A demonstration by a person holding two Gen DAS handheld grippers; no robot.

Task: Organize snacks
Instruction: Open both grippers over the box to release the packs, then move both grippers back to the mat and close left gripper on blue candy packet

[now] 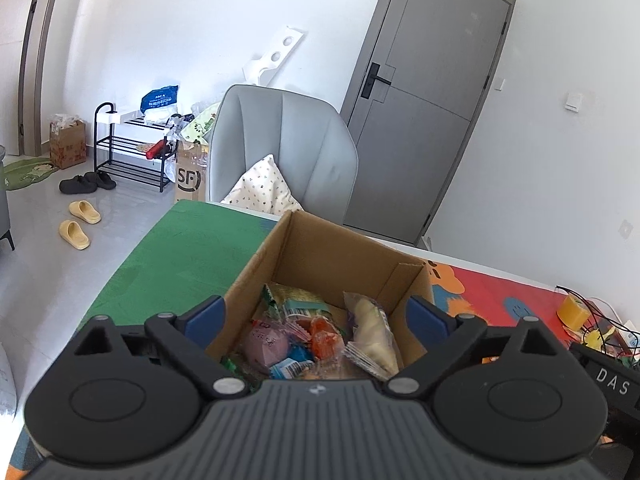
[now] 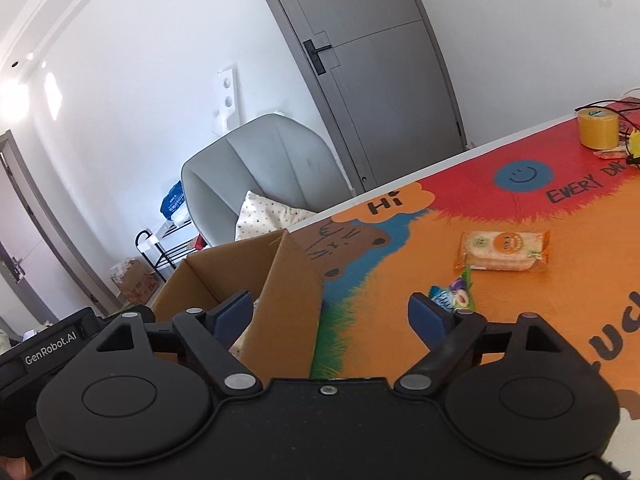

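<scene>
The job looks mostly done. In the left wrist view the cardboard box (image 1: pixel 320 280) sits low in the middle of the frame and already holds a heap of snacks: a pale long pastry in a clear wrapper (image 1: pixel 374 330) at the right side, an orange sweet (image 1: pixel 326 338) in the middle, a purple packet (image 1: pixel 266 346) to the lower left, and green and blue wrappers around them.

What is left shows in the right wrist view. Two snacks lie on the worktop (image 2: pixel 400 264), right of the box: a rice cracker pack (image 2: pixel 504 250) at the right of centre, and a small blue and green candy packet (image 2: pixel 454 294) below it, just above the right finger of that gripper. A roll of yellow tape (image 2: pixel 598 126) stands at the upper right, well apart; it is probably not part of the sorting.

The left gripper (image 1: pixel 316 318) is spread wide over the box and holds nothing; whether its fingers touch the box walls cannot be told. The right gripper (image 2: pixel 332 314) is also wide and empty, with the right wall of the box between its fingers and the candy packet just beside its right finger.
</scene>
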